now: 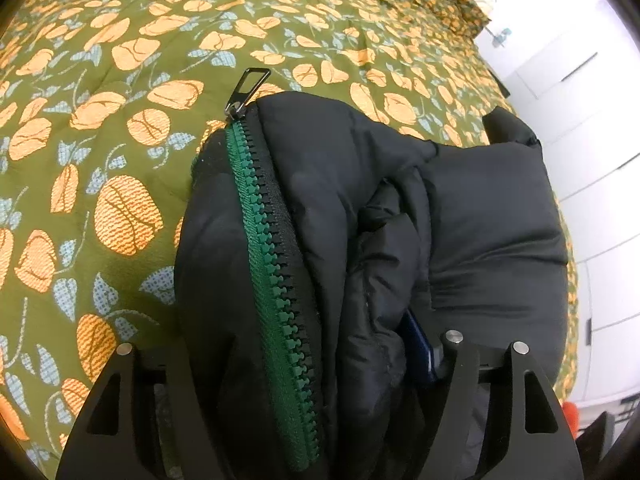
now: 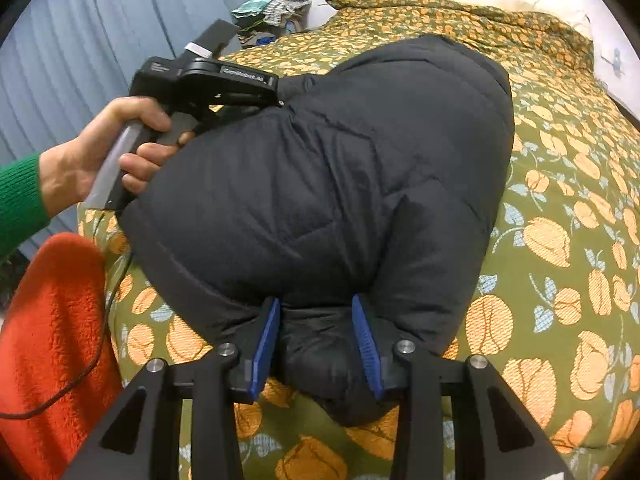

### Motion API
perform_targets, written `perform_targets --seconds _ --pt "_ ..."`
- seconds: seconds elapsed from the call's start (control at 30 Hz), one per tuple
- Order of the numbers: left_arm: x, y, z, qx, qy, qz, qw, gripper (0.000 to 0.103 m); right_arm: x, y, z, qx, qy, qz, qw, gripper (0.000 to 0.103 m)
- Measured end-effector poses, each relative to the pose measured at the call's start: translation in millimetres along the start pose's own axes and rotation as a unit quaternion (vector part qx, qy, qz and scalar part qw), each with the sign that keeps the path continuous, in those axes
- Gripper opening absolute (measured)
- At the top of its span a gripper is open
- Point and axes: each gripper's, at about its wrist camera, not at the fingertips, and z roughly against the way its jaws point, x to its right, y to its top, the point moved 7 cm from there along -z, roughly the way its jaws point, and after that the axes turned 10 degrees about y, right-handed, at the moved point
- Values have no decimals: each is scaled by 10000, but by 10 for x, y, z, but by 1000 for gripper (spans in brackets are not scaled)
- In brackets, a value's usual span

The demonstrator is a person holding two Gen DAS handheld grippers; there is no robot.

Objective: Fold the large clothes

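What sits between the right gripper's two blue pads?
A bunched fold of the black puffer jacket, pinched between the blue pads, seen in the right wrist view.

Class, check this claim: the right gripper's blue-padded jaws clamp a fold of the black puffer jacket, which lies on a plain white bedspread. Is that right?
Not quite. The bedspread is olive green with orange flowers, not plain white, as the right wrist view shows. The right gripper does clamp the black puffer jacket.

Right tongs (image 2: 316, 344): black angular arms, round silver screw heads, blue ribbed pads (image 2: 266, 344). Left tongs (image 2: 224, 80): black housing, white lettering too small to read, grey handle, thin black cable (image 2: 80, 376) trailing. Person's hand (image 2: 100, 152), green knit sleeve (image 2: 18, 200).
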Motion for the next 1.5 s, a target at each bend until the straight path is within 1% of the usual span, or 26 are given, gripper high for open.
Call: perform_targets --seconds 0.07,0.13,0.17,0.2,0.23,0.27,0.33,0.43,0.5,0.53,0.6,0.63,0.7,0.73,0.8,0.9,0.93,1.0,1.07,1.1,1.13,1.17,1.23,1.37,1.4,1.5 --pt "-7 10 5 -41 46 -17 10000 72 -29 75 85 -128 37 -100 9999 37" --pt "-25 12 -5 -60 11 19 10000 72 -42 217 196 -284 289 -251 9989 37" --pt "-32 11 -11 -53 -18 38 10000 72 -25 331 298 -263 465 -375 9979 37" --pt "-33 10 -16 -41 -31 45 10000 72 34 527 436 -112 532 -459 9975 37" --pt "-35 9 -17 -27 -39 51 10000 72 100 700 525 28 487 -485 9976 38" --pt "-38 8 -18 -17 -53 60 10000 72 178 860 565 139 434 -522 9976 38" --pt "-39 7 -16 -13 -62 67 10000 72 490 1327 614 400 229 -746 9961 39" --pt "-42 6 -16 -9 -67 68 10000 72 928 1875 400 418 -83 -909 9949 39" --pt "-51 -5 -7 -6 -85 78 9999 72 1161 2064 131 206 -70 -1125 9934 40" --pt "-63 -9 -11 -8 -92 105 9999 72 1301 2116 -88 -37 -96 -1259 9920 40" --pt "-94 -30 -8 0 -138 191 9997 72 1464 2069 -415 -431 -67 -1452 9884 40" --pt "-102 -35 -7 10 -154 232 9996 72 1573 2026 -572 -596 -135 -1558 9859 39" --pt "-99 -37 -11 23 -131 282 9995 72 1701 1942 -700 -641 -155 -1772 9820 37" --pt "-90 -37 -2 30 -100 260 9996 72 1754 1924 -722 -574 -94 -1991 9782 37" --pt "-70 -38 50 59 -89 219 9997 73 1719 1904 -676 -482 -111 -2020 9781 37" --pt "-62 -40 265 -25 -230 296 9993 73 1520 1950 -409 -321 -459 -1509 9870 39" --pt "-73 -34 379 -44 -367 351 9987 72 1433 1963 -304 -250 -530 -1359 9890 39" --pt "-158 -18 710 155 -892 527 9945 74 1207 1994 10 103 -504 -1027 9934 40" --pt "-369 2 979 494 -1084 727 9902 93 914 1936 319 393 -295 -750 9960 40" --pt "-526 2 1079 657 -1142 882 9873 95 771 1891 413 482 -133 -645 9967 40" --pt "-677 -16 1107 675 -1260 1033 9843 95 655 1840 471 527 19 -566 9970 40" --pt "-774 -42 1081 587 -1393 1140 9819 95 491 1772 505 555 224 -476 9971 40" --pt "-952 -161 907 219 -1727 1430 9743 95 257 1647 519 568 514 -364 9964 40" --pt "-960 -408 526 -341 -2178 1547 9631 95 -74 1548 364 530 760 -145 9956 40" --pt "-945 -426 479 -373 -2278 1566 9603 95 -123 1527 294 472 797 -148 9956 40" --pt "-960 -431 390 -362 -2602 1818 9476 96 -153 1455 149 307 806 -194 9961 40"
